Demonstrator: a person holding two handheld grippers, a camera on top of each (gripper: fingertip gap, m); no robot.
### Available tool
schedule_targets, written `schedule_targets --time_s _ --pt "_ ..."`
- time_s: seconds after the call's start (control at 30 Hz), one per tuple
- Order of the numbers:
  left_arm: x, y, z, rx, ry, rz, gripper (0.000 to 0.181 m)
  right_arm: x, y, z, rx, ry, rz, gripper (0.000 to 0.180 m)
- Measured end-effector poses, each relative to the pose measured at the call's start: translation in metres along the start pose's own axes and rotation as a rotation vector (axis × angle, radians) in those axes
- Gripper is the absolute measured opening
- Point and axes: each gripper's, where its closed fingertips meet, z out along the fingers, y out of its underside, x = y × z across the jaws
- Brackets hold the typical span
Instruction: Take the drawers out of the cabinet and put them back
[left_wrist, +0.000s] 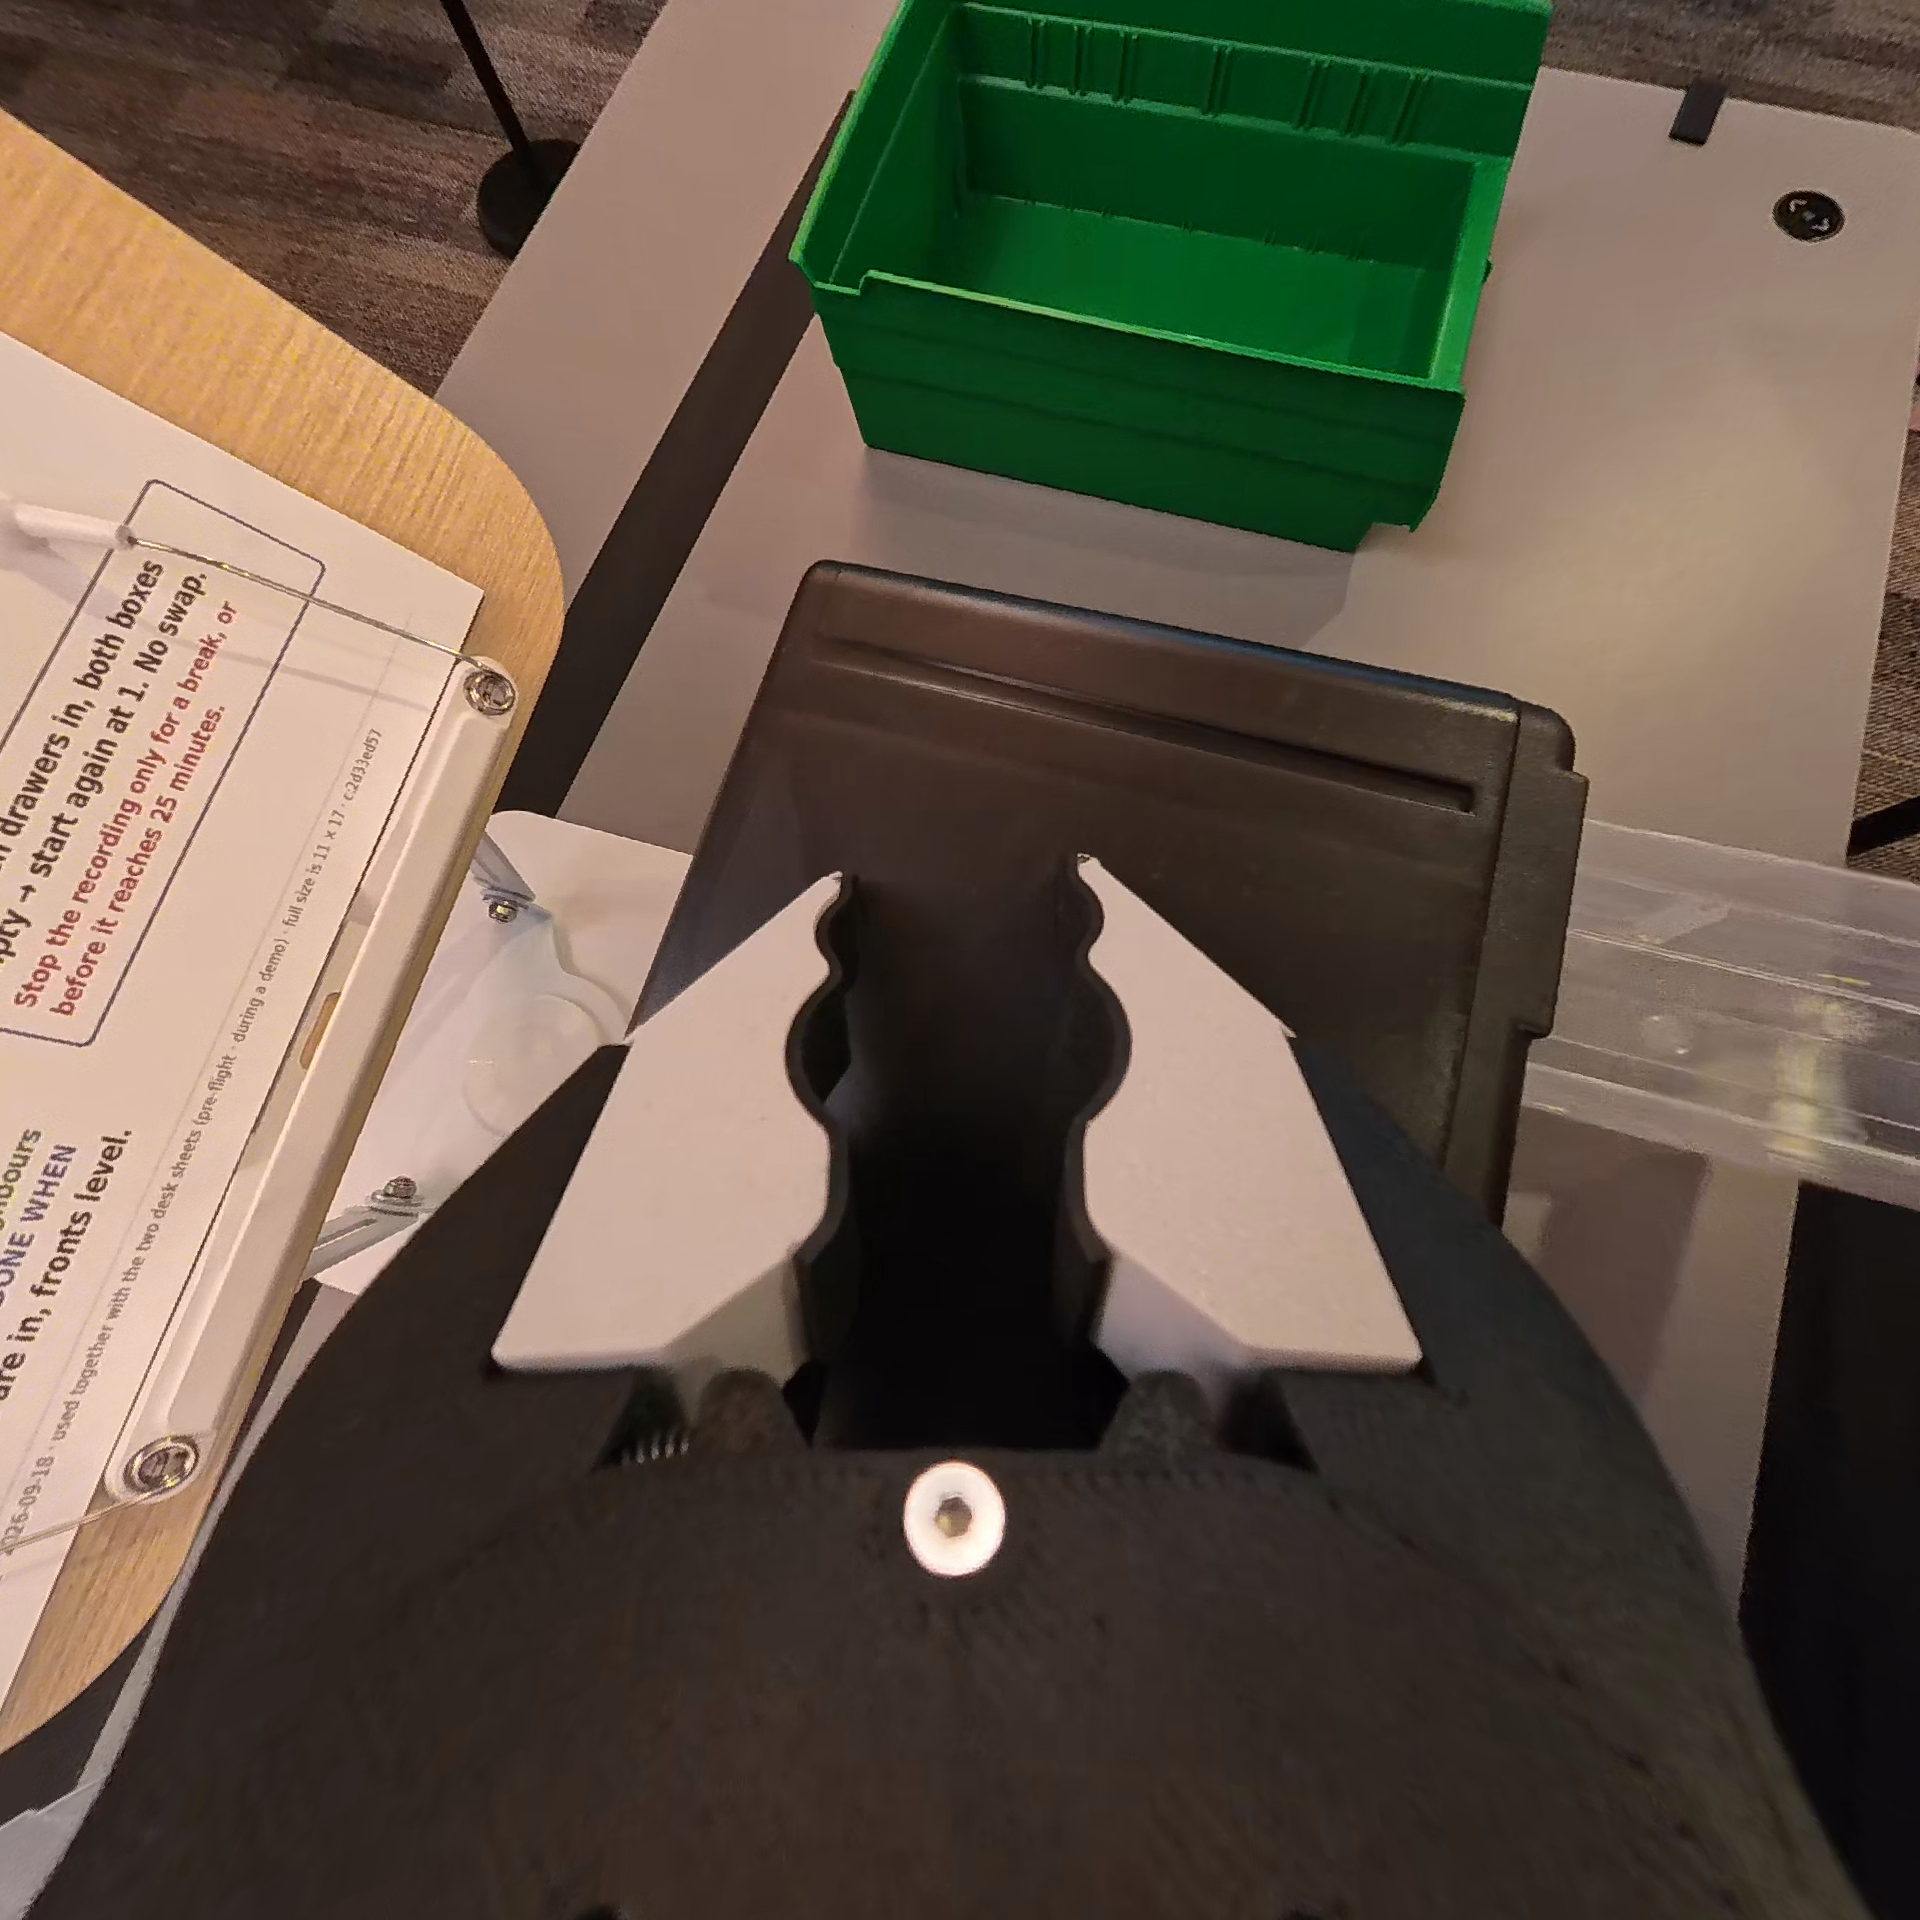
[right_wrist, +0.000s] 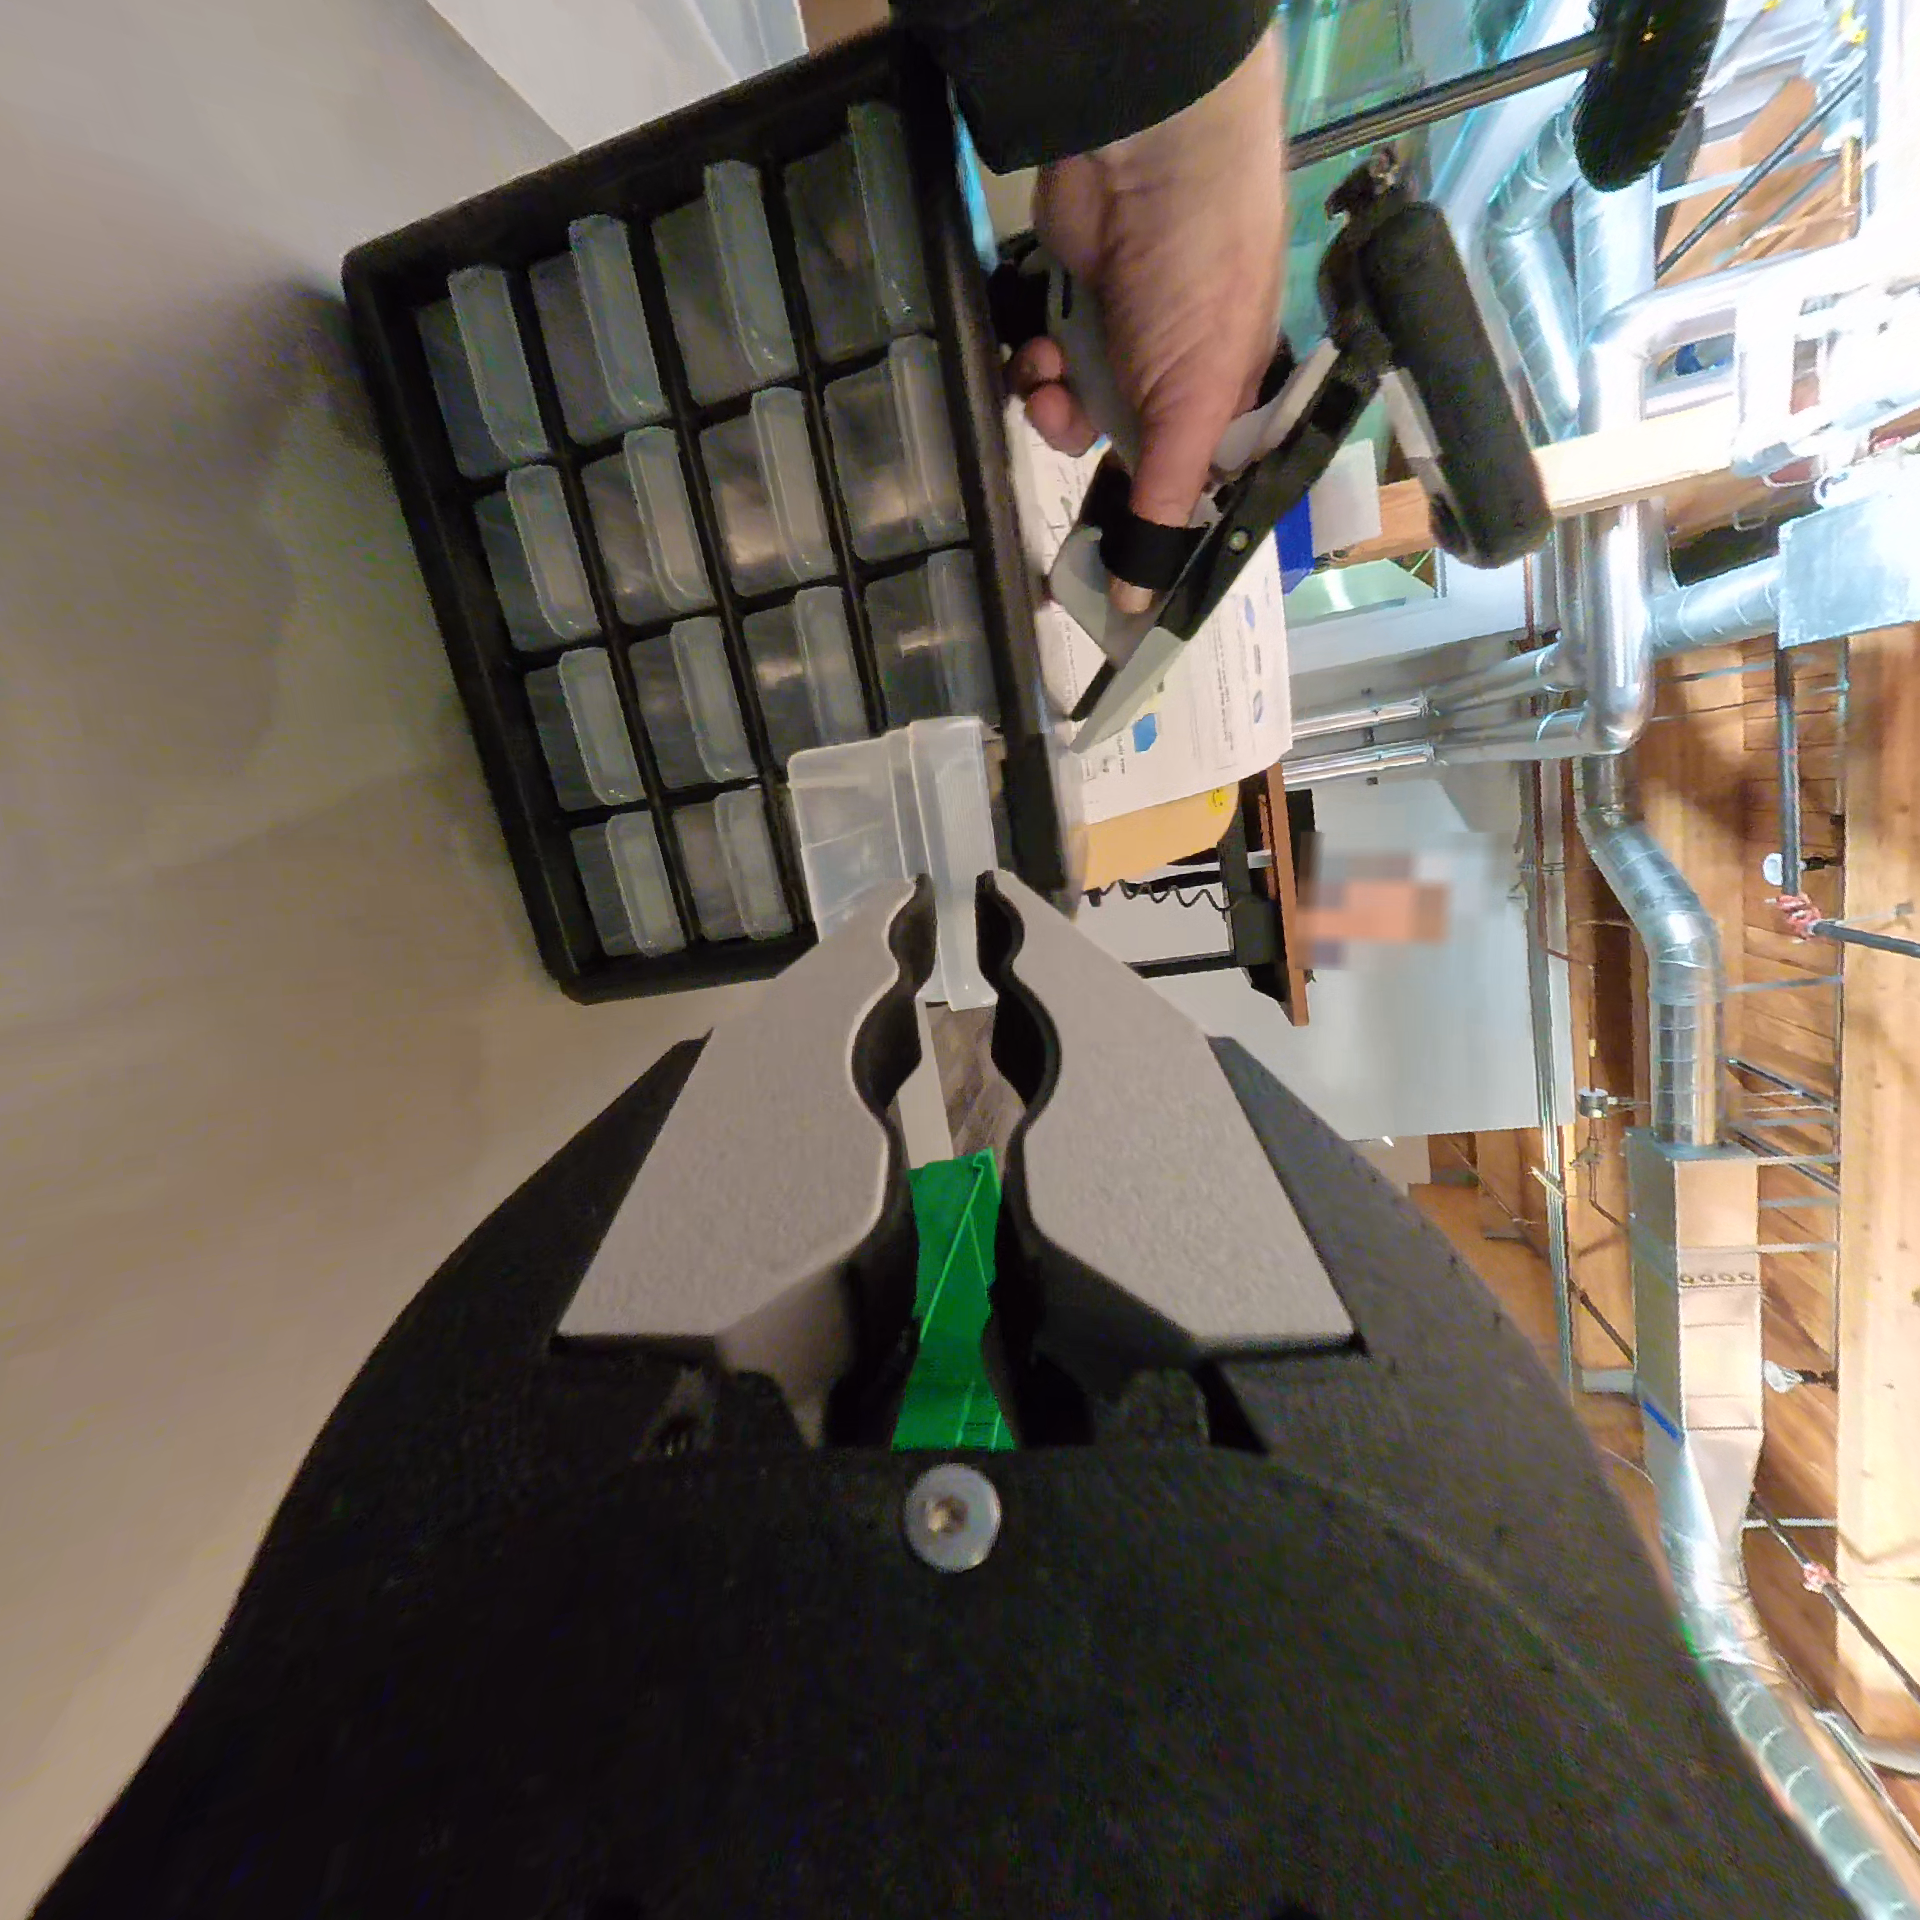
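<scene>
1. Gripping the handle tab of a clear plastic drawer (right_wrist: 883, 821), the right gripper (right_wrist: 951, 883) has its grey jaws closed narrowly on that tab.
2. That drawer sticks out from a compartment at one corner of the black cabinet (right_wrist: 665, 540); the other drawers in the grid sit pushed in.
3. From the left wrist view, the same drawer (left_wrist: 1714, 997) juts out sideways from the cabinet (left_wrist: 1143, 790) on the right of the frame, over the grey table (left_wrist: 1621, 540).
4. The left gripper (left_wrist: 961, 883) hovers above the cabinet's dark top with its jaws spread and nothing between them; whether the tips touch the top cannot be told.
5. In the right wrist view a person's hand (right_wrist: 1164, 301) holds the left gripper (right_wrist: 1091, 717) beside the cabinet's edge, a black strap around one finger.
6. A green bin (left_wrist: 1153, 270) stands on the table beyond the cabinet, apart from it and with nothing visible inside.
7. A piece of the green bin (right_wrist: 951, 1309) shows through the gap between the right gripper's fingers.
8. A printed sheet (left_wrist: 197, 862) under a clear holder lies on a wooden board (left_wrist: 260, 343) to the left of the cabinet.
</scene>
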Motion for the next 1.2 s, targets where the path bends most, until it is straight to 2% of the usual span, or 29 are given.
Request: schedule_targets --time_s 0.17,0.27,0.37,0.6,0.7,0.8,1.1,1.2 --pt "0.000 0.000 0.000 0.000 0.001 -0.002 0.038 0.031 -0.003 -0.003 0.011 -0.056 0.104 0.000" --pt "0.000 0.000 0.000 0.000 0.003 -0.003 0.038 0.034 0.009 0.006 -0.018 -0.129 0.161 0.000" --pt "0.000 0.000 0.000 0.000 -0.001 0.001 0.038 0.025 0.026 0.010 -0.053 -0.176 0.128 0.000" --pt "0.001 0.000 0.000 0.000 0.002 0.004 0.037 0.001 0.060 0.009 -0.074 -0.042 0.008 0.000" --pt "0.001 0.000 0.000 0.001 -0.002 0.012 0.036 -0.026 0.080 0.005 -0.101 -0.056 -0.058 0.000" --pt "0.002 0.000 0.000 0.002 0.000 0.015 0.035 -0.043 0.081 -0.005 -0.075 -0.070 -0.065 0.001" --pt "0.002 0.000 0.000 0.002 -0.001 0.020 0.034 -0.103 0.096 -0.043 -0.138 -0.345 0.097 0.008" --pt "0.002 0.000 0.000 0.003 -0.001 0.020 0.034 -0.132 0.104 -0.053 -0.194 -0.544 0.186 0.030"
